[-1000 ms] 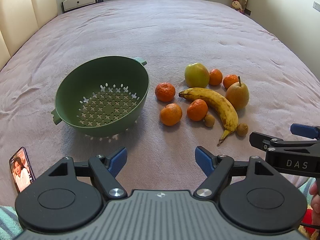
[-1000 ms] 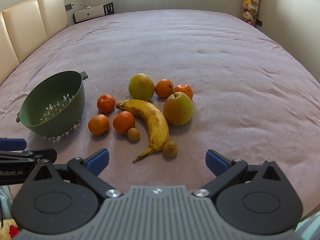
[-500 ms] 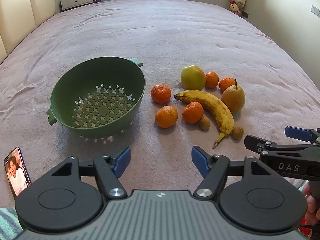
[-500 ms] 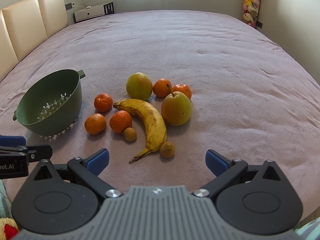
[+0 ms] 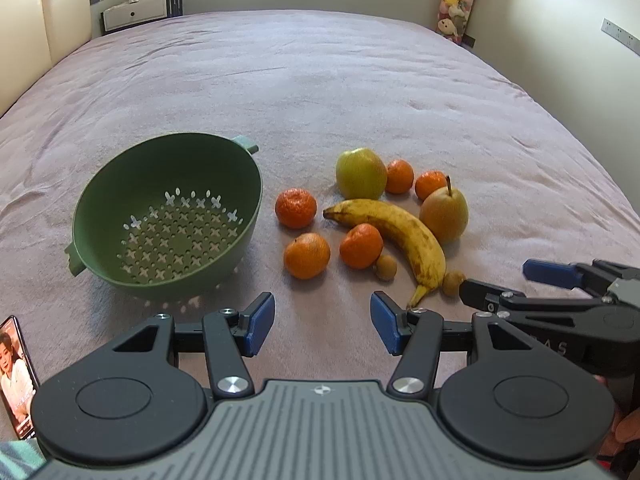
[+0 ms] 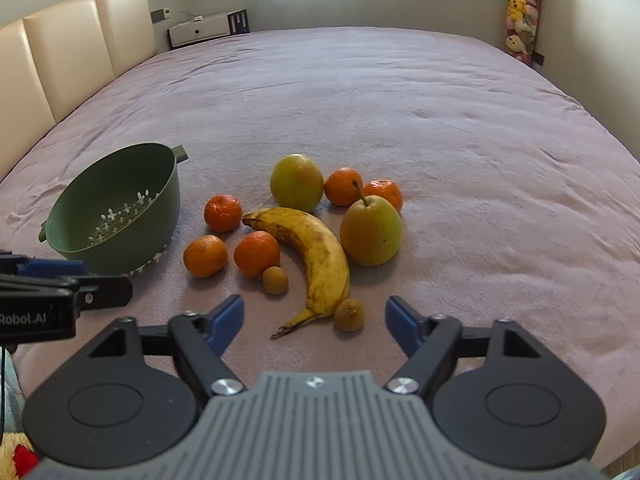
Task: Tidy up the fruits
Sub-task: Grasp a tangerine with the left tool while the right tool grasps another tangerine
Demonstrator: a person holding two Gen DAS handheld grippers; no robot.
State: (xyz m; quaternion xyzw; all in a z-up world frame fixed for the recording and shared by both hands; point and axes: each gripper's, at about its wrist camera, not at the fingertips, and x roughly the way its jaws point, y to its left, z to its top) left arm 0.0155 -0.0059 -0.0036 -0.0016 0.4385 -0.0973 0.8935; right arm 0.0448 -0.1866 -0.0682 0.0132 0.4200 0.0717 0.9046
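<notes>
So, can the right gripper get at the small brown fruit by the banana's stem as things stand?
Probably yes: the right gripper is open and empty, the small brown fruit lies just ahead, though it touches the banana.

A green colander [image 5: 168,216] is seen tilted on the mauve bedspread [image 5: 320,88], with a banana [image 5: 396,236], an apple [image 5: 361,174], a pear [image 5: 444,212] and five mandarins laid just to its right. The left gripper [image 5: 322,328] is held above bare cloth; its jaws have just been closing, with nothing between them. The right gripper [image 5: 500,284] is seen near the banana's stem.
</notes>
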